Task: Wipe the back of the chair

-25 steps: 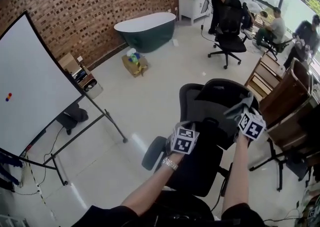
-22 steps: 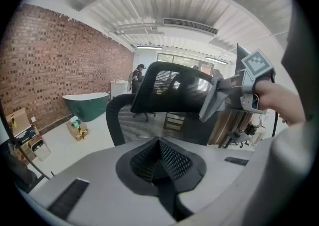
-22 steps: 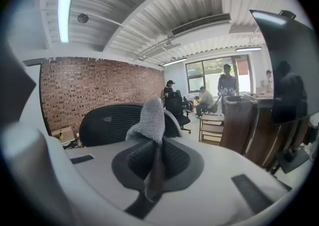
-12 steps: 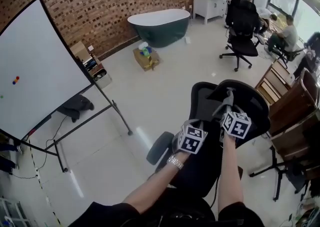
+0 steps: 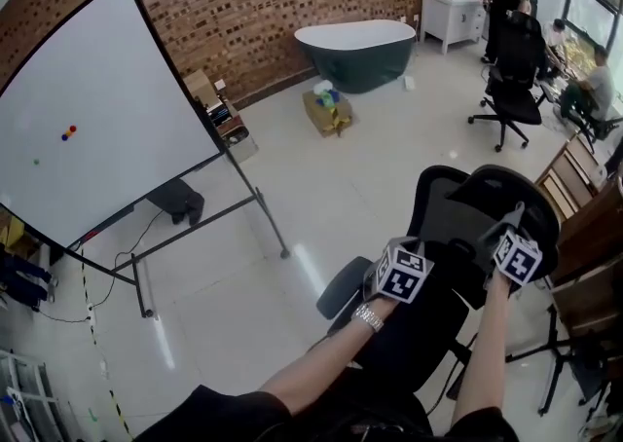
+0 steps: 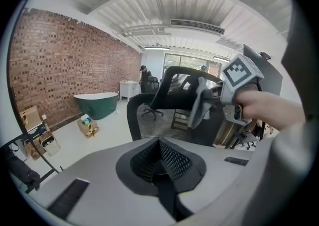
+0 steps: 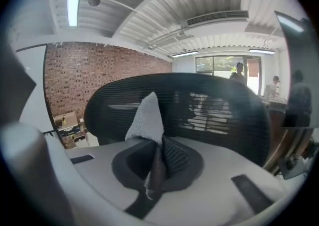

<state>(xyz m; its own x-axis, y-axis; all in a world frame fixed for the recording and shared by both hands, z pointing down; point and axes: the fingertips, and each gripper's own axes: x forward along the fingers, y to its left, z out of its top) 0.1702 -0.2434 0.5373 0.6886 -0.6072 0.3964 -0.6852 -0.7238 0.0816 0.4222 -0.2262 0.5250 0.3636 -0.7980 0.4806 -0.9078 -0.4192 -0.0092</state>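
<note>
Head view: the left gripper (image 5: 394,265) sits low against the black mesh chair (image 5: 450,204), and the right gripper (image 5: 508,240) is at its upper rim. Left gripper view: jaws pressed together, nothing between. Right gripper view: jaws pinch a grey cloth (image 7: 145,119) just before the mesh.

The pale, glossy floor (image 5: 321,197) below me carries the black mesh chair (image 5: 453,211) I stand at. To my left is a whiteboard (image 5: 97,109) on its metal frame, with a dark bag (image 5: 178,202) lying under it. Farther off stand a green bathtub (image 5: 355,51) by the brick wall (image 5: 243,2), a cardboard box (image 5: 328,111) just before it, and another office chair (image 5: 513,80).
</note>
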